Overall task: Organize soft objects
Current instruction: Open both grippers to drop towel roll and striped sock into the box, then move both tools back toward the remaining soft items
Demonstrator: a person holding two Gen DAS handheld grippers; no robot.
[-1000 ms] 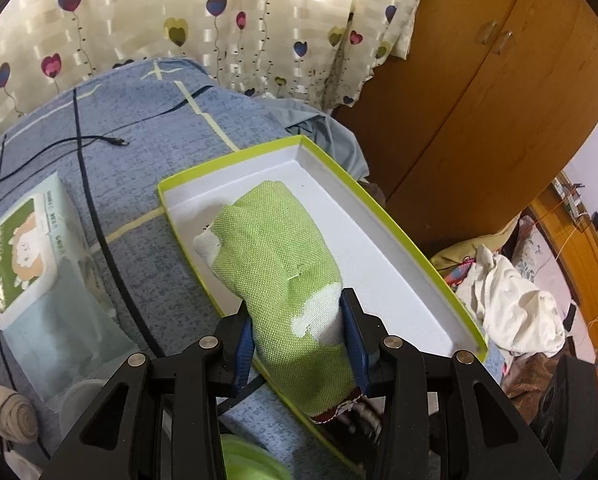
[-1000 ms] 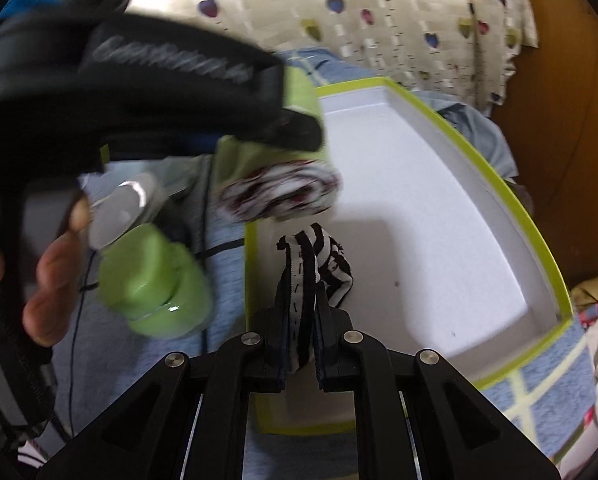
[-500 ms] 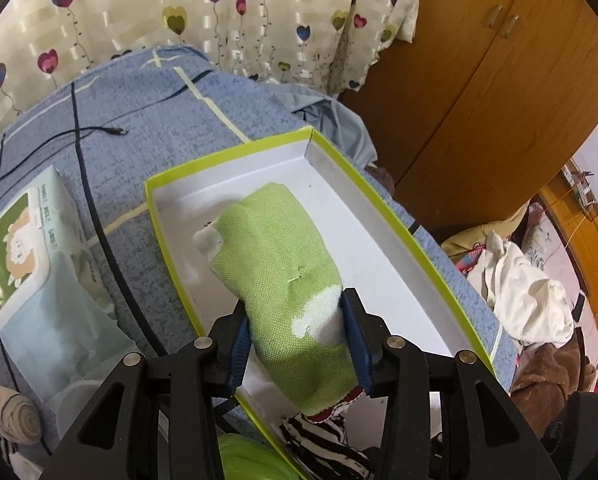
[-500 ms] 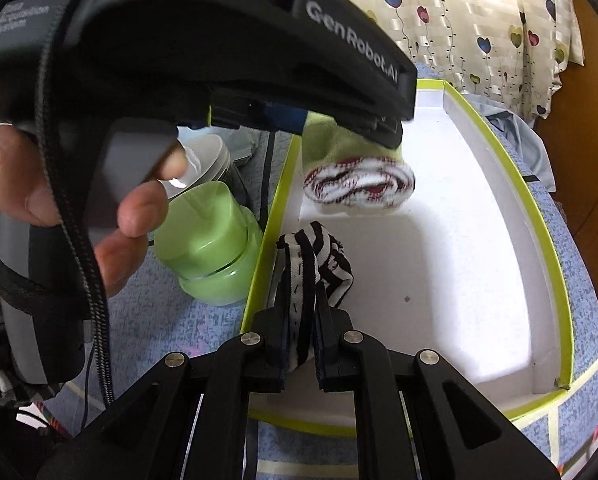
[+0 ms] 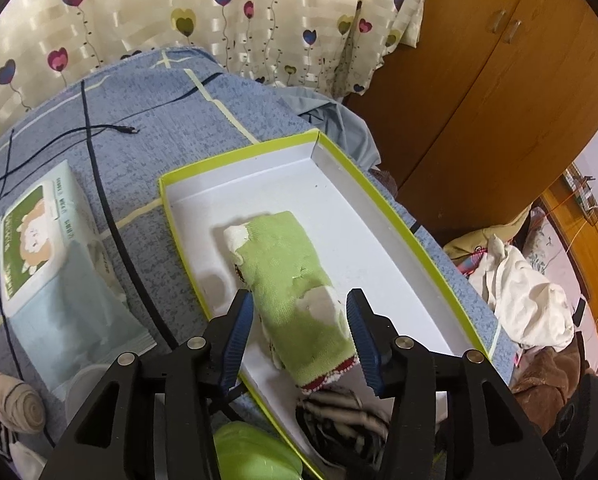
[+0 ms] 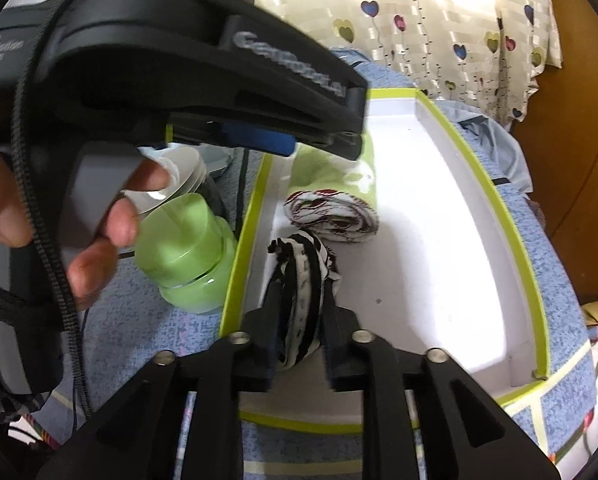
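The green sock roll (image 5: pixel 295 296) is lying on the white floor of the shallow lime-rimmed box (image 5: pixel 235 156), near the box's left wall, and the striped black-and-white sock bundle (image 6: pixel 303 280) is set just beside its cuffed end, at the near corner of the same box. The step in hand is judged to be the release of both soft items into the box. The fingers of the left gripper (image 5: pixel 299 328) are opening, with the green roll between them but clear gaps seen on both sides, so no pressure is being applied. The fingers of the right gripper (image 6: pixel 299 344) are likewise opening around the striped bundle, which stands between them; whether the pads are quite free of the fabric cannot be told for certain, though a gap is visible on the right side. The box rests on a blue bedspread (image 5: pixel 147 128), with a tissue pack (image 5: pixel 47 240) and a green lidded jar (image 6: pixel 183 252) lying outside it. Next, both grippers would need to be lifted straight back without snagging the fabric, and another loose soft item, such as the beige rolled sock (image 5: pixel 15 404) at the bed's edge, would need to be fetched.
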